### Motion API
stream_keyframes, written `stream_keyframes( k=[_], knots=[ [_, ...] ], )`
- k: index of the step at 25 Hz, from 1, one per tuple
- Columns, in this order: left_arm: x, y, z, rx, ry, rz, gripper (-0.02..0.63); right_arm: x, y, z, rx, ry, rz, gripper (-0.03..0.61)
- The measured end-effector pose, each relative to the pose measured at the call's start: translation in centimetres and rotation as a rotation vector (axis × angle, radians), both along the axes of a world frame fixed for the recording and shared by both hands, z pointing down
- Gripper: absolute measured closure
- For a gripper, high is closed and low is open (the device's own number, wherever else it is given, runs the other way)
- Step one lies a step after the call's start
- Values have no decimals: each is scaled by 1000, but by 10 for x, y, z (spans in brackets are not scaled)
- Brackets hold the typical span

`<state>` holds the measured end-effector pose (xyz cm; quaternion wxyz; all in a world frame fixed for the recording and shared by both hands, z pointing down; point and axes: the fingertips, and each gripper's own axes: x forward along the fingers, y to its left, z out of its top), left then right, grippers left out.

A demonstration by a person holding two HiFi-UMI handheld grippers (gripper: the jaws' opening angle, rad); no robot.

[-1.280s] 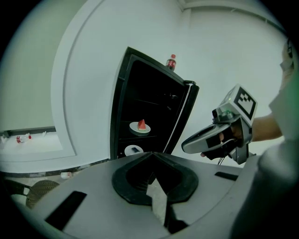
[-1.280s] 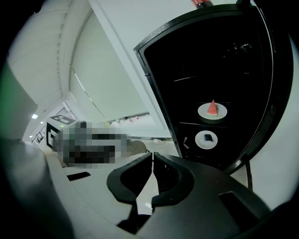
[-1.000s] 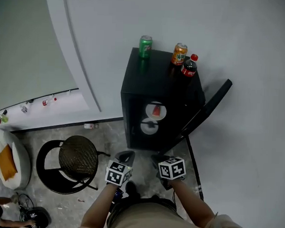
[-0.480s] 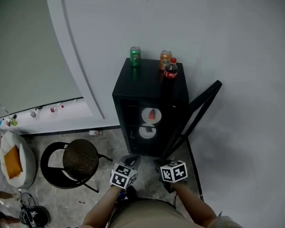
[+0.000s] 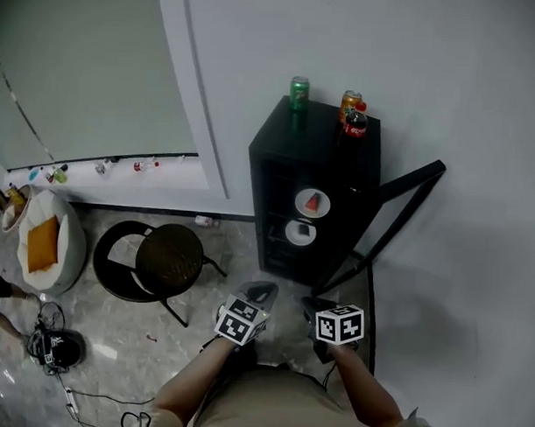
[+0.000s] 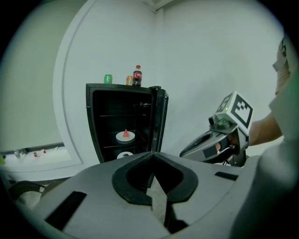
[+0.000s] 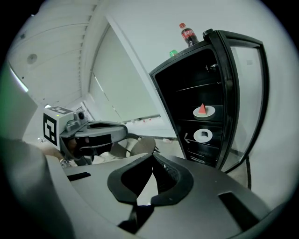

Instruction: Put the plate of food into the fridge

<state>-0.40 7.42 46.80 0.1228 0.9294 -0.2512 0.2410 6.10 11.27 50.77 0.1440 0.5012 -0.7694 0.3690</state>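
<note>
Green can (image 5: 299, 88), orange can (image 5: 349, 101), cola bottle (image 5: 355, 124); round black stool (image 5: 168, 261) on marble floor (image 5: 114, 339).

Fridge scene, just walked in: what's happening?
A person stands a short way from the open black fridge, a gripper in each hand. The left gripper and right gripper are both shut and empty. Inside, the upper plate carries a red wedge of food and the lower plate sits one shelf down. The door stands open.

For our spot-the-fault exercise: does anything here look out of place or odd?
The black mini fridge's door stands wide open, with an upper plate and a lower plate on its shelves. What looks like a small bottle lies on the floor by the wall, left of the fridge. Nothing looks spilled.
</note>
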Motion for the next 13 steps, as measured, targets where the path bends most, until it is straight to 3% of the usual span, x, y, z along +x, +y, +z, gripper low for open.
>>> stream_keyframes(
  k=[8,13],
  knots=[
    [-64,0,-3,4,-16,-149,604,-44,13,1,-5,-10,-120,557],
    [-81,-59,-41,106,43,-192,604,-54,-45,-34,99,41,-171,557]
  ],
)
